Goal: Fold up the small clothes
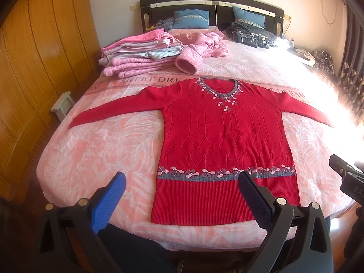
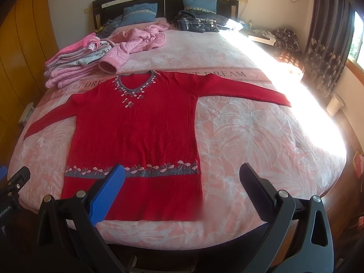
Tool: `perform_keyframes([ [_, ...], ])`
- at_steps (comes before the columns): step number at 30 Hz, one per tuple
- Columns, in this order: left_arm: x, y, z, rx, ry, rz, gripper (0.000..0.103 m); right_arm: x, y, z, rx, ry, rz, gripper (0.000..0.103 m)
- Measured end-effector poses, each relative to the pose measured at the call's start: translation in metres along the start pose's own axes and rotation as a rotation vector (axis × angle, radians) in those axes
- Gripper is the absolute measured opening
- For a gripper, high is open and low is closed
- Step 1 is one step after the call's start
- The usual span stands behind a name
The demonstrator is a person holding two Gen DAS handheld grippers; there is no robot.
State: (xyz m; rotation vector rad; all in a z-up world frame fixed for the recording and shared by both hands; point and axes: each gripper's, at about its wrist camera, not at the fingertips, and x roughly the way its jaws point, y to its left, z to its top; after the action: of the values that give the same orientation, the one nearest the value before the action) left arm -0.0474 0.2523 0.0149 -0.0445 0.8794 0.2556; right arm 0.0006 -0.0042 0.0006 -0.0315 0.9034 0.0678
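A red knit sweater (image 1: 223,134) (image 2: 136,132) lies flat and face up on the pink bed, both sleeves spread out, its hem toward me. It has a grey floral band near the hem and flowers around the neck. My left gripper (image 1: 182,179) hovers open above the hem's left part, nothing between its fingers. My right gripper (image 2: 182,170) hovers open over the hem's right corner, also holding nothing. The right gripper's body shows at the right edge of the left wrist view.
A stack of folded pink and grey clothes (image 1: 138,52) (image 2: 77,59) sits at the bed's far left, with a loose pink jacket (image 1: 200,45) beside it. Dark plaid clothes (image 1: 250,34) and blue pillows lie by the headboard. A wooden wardrobe (image 1: 34,56) stands left; strong sunlight washes the right side.
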Motion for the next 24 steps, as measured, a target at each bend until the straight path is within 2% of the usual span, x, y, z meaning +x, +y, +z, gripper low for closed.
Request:
perform_keyframes([
  [24,-0.0010,0.0003,0.0026,-0.003,0.006,-0.002,0.099,0.0037,-0.0016,-0.0011,0.005,-0.001,-0.001,0.100],
])
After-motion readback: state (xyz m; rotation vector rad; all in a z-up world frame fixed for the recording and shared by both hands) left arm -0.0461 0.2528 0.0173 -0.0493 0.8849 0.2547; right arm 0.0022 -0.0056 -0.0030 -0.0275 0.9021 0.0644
